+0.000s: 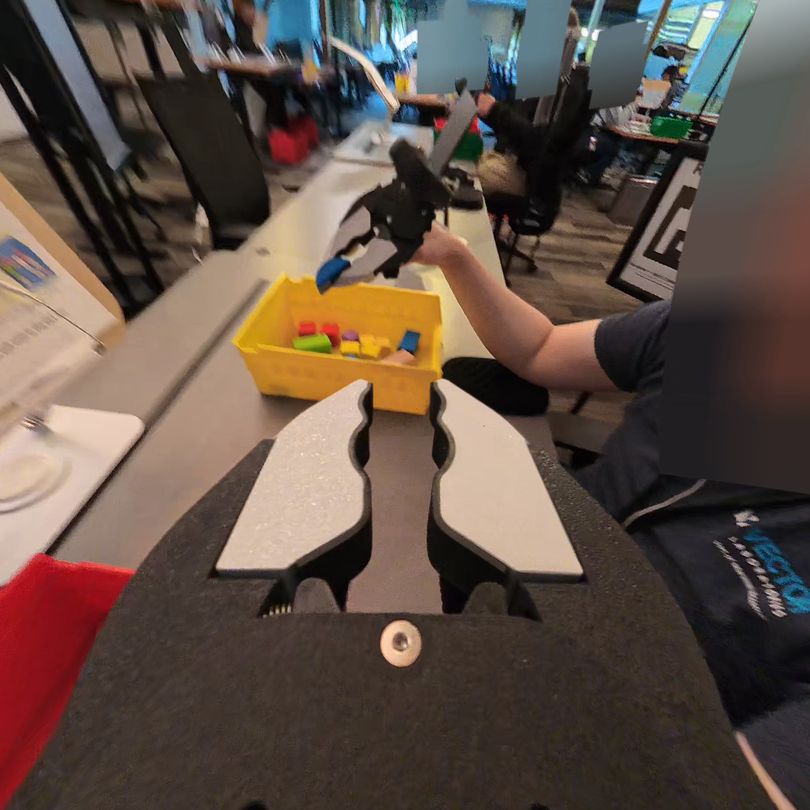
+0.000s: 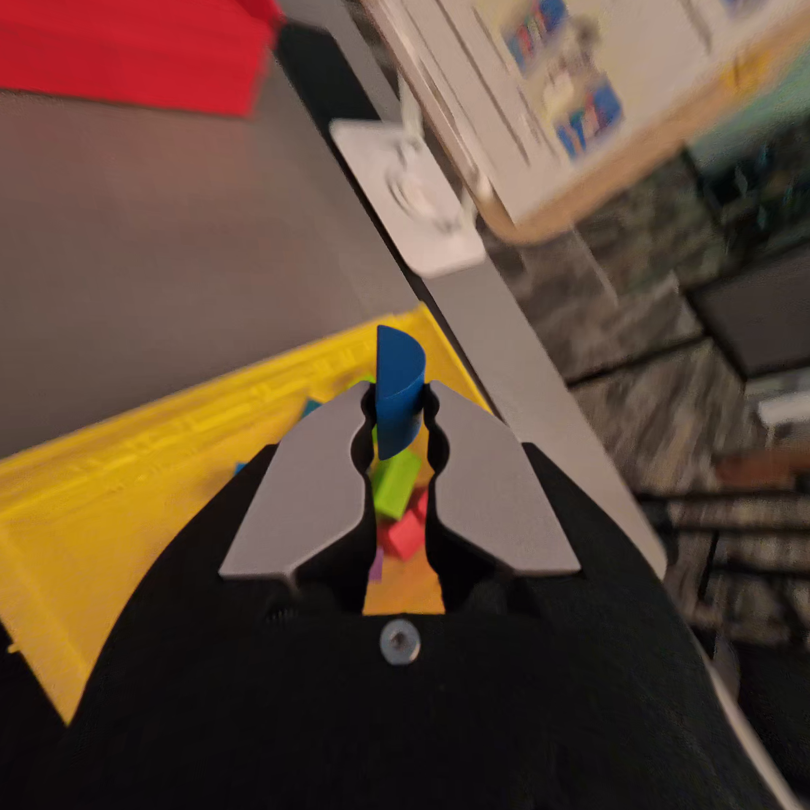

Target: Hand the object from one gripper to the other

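Left gripper [image 1: 401,388]: nearest the left wrist camera, low over the grey table [image 1: 175,394]; its grey fingers [image 1: 307,482] stand apart with only the tabletop showing between them.
Right gripper [image 2: 396,385]: jaws clamped on the blue half-round block [image 2: 399,385], which is pinched at the fingertips and juts out past them.
Right gripper, seen from the left wrist view [image 1: 350,258]: raised above the far rim of the yellow bin [image 1: 342,377], tilted downward, the blue block [image 1: 331,271] at its tip; a person's hand [image 1: 438,250] holds it.
Blue block's place: in the air above the bin, well apart from the left gripper.
Yellow bin: on the table just ahead of the left gripper's fingertips.
Bin contents: small coloured blocks, among them a green block [image 1: 312,342], red blocks [image 1: 319,329], yellow blocks [image 1: 364,347] and another blue one [image 1: 409,341].
Red cloth [image 1: 39,635]: at the left gripper's left, on the table edge.
Blur: the background of both views is smeared.
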Motion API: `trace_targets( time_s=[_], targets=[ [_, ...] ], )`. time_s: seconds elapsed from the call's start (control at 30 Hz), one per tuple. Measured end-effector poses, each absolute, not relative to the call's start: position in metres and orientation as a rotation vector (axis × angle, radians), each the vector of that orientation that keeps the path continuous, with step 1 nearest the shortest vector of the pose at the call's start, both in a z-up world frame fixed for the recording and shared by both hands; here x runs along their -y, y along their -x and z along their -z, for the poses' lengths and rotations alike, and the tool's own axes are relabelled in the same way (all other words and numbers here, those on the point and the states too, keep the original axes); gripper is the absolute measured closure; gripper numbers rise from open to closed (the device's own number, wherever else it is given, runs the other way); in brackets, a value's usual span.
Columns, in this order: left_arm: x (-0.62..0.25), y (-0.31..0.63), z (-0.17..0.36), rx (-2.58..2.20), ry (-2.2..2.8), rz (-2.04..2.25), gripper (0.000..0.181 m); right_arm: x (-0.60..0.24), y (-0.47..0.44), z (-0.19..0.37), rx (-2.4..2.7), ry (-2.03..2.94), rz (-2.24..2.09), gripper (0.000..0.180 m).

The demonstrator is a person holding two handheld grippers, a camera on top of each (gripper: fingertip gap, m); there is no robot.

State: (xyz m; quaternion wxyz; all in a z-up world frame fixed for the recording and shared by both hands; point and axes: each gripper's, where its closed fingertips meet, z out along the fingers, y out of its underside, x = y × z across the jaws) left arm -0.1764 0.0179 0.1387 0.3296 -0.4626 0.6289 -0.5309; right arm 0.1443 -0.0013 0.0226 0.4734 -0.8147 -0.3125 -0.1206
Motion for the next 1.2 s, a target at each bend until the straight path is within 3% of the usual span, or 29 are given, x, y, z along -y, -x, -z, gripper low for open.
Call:
trace_targets(
  time_s=[0.1, 0.37, 0.57, 1.2],
  targets=[
    [-0.02, 0.177, -0.147, -1.56, 1.115, 1.293, 0.157, 0.016, -0.177, 0.013, 0.681, 2.199, 0.19, 0.159],
    [0.004, 0.166, -0.144, -1.622, 1.072, 1.326, 0.154, 0.071, -0.111, 0.099, 1.212, 2.395, -0.362, 0.159],
    [0.01, 0.161, -0.132, -1.689, 1.077, 1.261, 0.154, 0.08, -0.082, 0.12, 1.376, 2.352, -0.557, 0.159],
    [0.013, 0.164, -0.132, -1.698, 1.096, 1.307, 0.154, 0.088, -0.095, 0.144, 1.399, 2.511, -0.48, 0.158]
  ],
)
